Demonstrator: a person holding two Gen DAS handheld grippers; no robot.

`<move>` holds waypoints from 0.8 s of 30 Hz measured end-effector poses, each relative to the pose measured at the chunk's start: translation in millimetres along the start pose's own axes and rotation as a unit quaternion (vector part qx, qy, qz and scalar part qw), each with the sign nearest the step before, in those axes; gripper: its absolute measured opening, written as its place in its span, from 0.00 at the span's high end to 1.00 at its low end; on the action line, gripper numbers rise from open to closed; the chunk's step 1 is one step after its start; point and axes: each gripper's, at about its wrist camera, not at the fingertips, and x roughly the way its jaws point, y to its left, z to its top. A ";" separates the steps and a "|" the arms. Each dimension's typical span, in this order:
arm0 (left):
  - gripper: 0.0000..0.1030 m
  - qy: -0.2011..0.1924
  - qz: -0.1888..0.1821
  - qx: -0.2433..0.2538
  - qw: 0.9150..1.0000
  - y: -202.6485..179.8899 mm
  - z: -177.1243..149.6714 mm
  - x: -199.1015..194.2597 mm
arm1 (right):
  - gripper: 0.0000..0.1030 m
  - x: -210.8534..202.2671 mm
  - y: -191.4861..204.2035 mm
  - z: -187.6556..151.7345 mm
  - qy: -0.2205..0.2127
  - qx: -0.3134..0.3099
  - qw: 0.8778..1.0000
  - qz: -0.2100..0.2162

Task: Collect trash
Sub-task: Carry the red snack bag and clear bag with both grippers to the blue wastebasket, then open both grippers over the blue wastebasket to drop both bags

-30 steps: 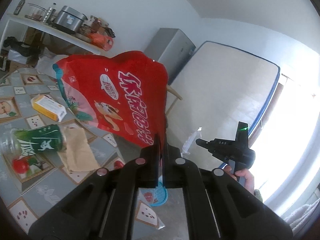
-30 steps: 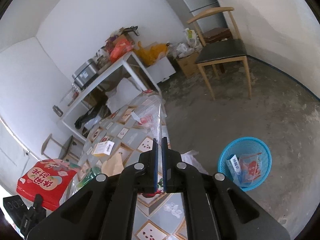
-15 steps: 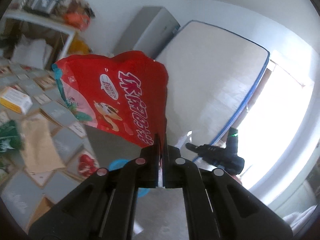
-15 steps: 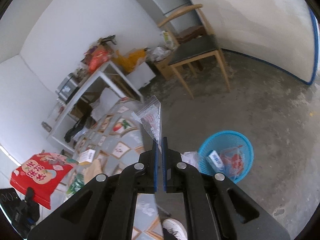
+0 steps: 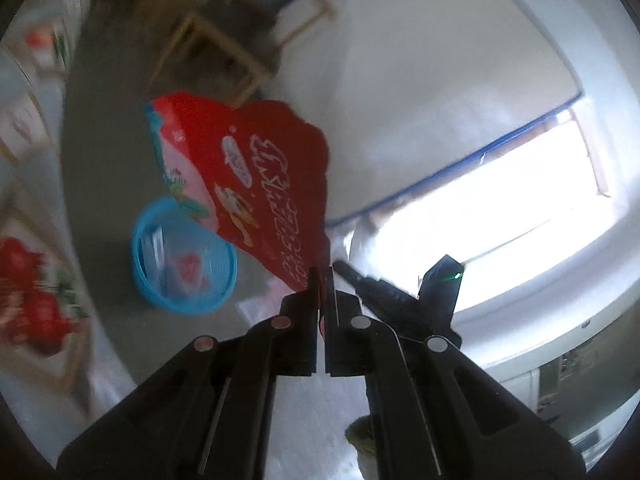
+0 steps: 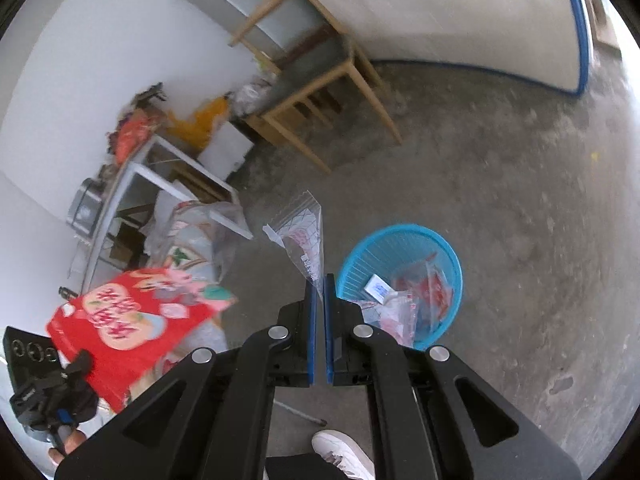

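My left gripper is shut on the corner of a large red snack bag, which stands up from the jaws; the same red snack bag shows at the lower left of the right wrist view. My right gripper is shut on a clear plastic bag with red print. A blue mesh waste basket stands on the concrete floor just right of the right gripper, with wrappers and a small white box inside. In the blurred left wrist view the blue basket sits below and left of the red bag.
A wooden chair stands on the floor beyond the basket. A white shelf table with clutter lines the wall at left. The patterned tabletop edge is at left. A white shoe is under the right gripper.
Both grippers swung away from the table toward the floor and dropped lower, still holding their bags. The blue basket now looks larger and nearer in both views; the table has slid to the left edge.
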 end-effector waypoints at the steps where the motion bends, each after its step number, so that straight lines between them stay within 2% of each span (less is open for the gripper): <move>1: 0.99 0.019 0.014 -0.009 1.000 6.5 3.7 20.2 | 0.96 9.7 -5.4 2.9 0.005 0.004 1.000 -0.004; 6: 0.99 0.090 0.067 -0.021 0.993 32.1 17.1 103.1 | 0.96 47.2 -16.6 21.8 0.013 -0.003 0.999 -0.030; 13: 0.99 0.144 0.137 -0.019 0.980 60.6 35.7 188.2 | 0.96 100.7 -12.7 58.7 0.005 -0.039 0.997 -0.070; 15: 0.88 0.155 0.169 -0.020 0.973 70.5 36.3 203.1 | 0.95 118.1 -15.1 61.0 0.018 -0.042 0.996 -0.071; 16: 0.70 0.159 0.180 -0.025 0.971 75.0 35.0 206.7 | 0.94 130.7 -17.2 59.7 0.030 -0.044 0.996 -0.072; 17: 0.58 0.159 0.192 -0.036 0.968 81.1 35.2 207.9 | 0.89 147.5 -20.4 56.7 0.047 -0.047 0.994 -0.081; 18: 0.58 0.154 0.194 -0.043 0.968 83.4 34.9 206.3 | 0.77 161.0 -24.1 53.4 0.062 -0.049 0.993 -0.092; 20: 0.56 0.152 0.190 -0.050 0.969 85.1 35.6 201.8 | 0.62 187.9 -35.1 44.2 0.093 -0.046 0.988 -0.110; 24: 0.51 0.139 0.193 -0.035 0.971 76.8 36.9 178.4 | 0.60 206.4 -49.5 30.6 0.118 -0.032 0.986 -0.113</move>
